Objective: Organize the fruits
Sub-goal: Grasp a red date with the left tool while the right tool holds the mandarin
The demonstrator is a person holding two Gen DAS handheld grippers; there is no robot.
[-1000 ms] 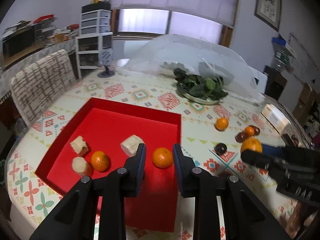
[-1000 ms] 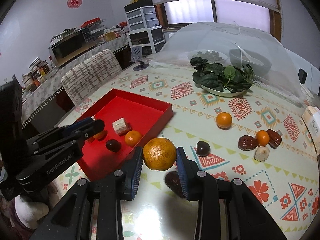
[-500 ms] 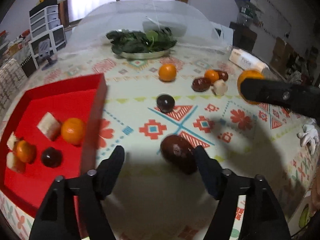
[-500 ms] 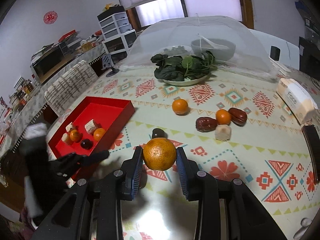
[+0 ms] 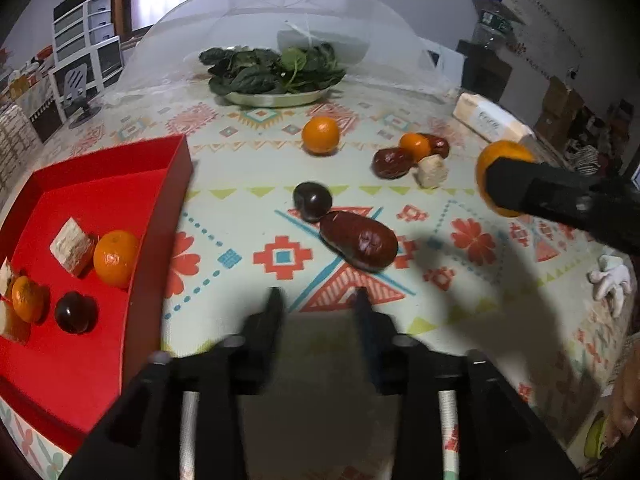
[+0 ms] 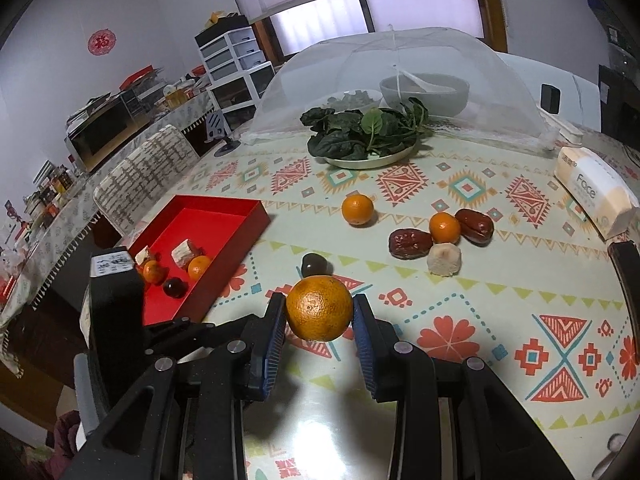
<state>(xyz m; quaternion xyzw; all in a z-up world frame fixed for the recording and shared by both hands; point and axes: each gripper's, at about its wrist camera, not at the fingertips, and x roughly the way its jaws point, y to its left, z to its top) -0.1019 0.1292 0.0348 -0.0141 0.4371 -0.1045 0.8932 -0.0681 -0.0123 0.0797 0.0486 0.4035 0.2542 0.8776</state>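
- Left wrist view: the left gripper hung just short of the large red date on the tablecloth, jaws closing on nothing; it needed to advance first.
- Right wrist view: the right gripper clamped an orange above the table, the red tray well to its left; carrying it there looked next.

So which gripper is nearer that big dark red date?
Left. The left gripper, closing empty, sits just short of the date; the right gripper holds an orange farther off.
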